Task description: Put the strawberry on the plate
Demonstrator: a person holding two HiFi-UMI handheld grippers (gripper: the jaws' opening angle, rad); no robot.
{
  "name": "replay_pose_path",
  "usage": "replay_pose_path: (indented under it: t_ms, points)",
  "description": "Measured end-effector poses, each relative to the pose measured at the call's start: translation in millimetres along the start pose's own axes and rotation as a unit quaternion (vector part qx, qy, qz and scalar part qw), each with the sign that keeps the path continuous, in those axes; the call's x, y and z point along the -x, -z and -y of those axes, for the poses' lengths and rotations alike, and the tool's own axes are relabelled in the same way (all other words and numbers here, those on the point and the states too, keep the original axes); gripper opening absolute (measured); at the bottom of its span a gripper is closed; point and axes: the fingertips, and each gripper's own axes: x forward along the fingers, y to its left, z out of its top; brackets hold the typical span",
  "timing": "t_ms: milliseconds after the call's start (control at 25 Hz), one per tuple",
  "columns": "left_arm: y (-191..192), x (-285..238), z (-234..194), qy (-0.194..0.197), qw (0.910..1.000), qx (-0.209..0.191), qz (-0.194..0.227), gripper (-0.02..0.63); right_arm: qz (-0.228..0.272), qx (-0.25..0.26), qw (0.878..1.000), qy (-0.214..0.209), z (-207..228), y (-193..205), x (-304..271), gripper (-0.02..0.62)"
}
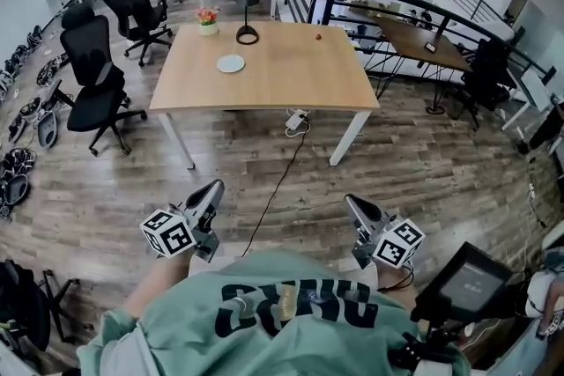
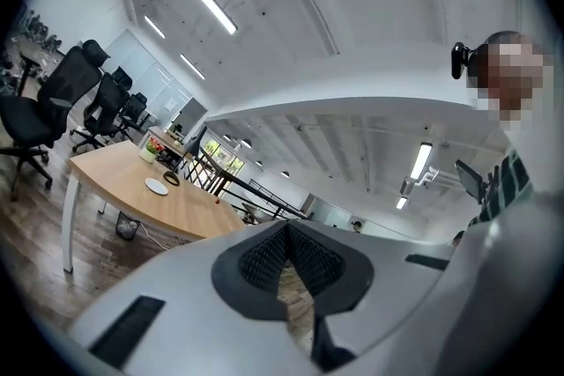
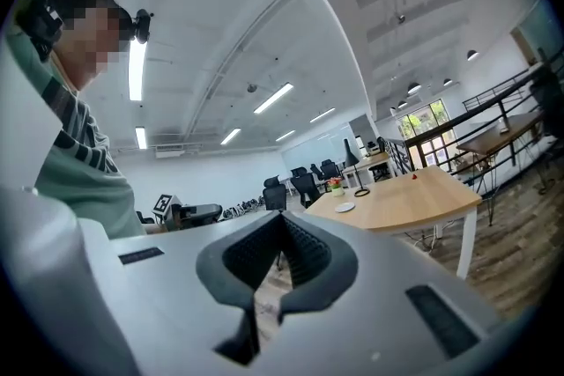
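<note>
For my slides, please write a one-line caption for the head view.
Far from the table, left gripper and right gripper shut and empty; strawberry and plate lie apart on it.

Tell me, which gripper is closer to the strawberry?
Right, narrowly. The right gripper hangs almost straight before the strawberry, the left gripper farther to its left; both are held by the person's body, well short of the table.

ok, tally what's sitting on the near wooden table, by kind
plate: 1
strawberry: 1
flower pot: 1
desk lamp: 1
Total: 4
</note>
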Motion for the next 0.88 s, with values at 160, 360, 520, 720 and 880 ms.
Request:
replay_pose_path:
  t_ms: [160,360,520,720,880]
  points:
    - [-12,4,-29,-0.012,0.9998,0.012,0.005,0.002,-0.008,0.005,1.000,0.000,5,-12,-31,0.005]
    - [-15,-5,-53,-0.030,0.9994,0.019,0.007,0.002,-0.012,0.006,1.000,-0.018,27,-20,-63,0.005]
    - [-14,-25,-61,-0.049,0.9987,0.016,0.007,0.002,-0.018,-0.002,0.999,-0.045,49,-19,-84,0.005]
    - [-20,-73,-61,-0.087,0.9960,-0.009,0.018,0.002,-0.006,-0.022,0.996,-0.091,110,-34,-100,0.005]
    - [-18,-124,-54,-0.126,0.9915,-0.013,0.030,0.002,-0.007,-0.015,0.992,-0.128,174,-63,-112,0.005]
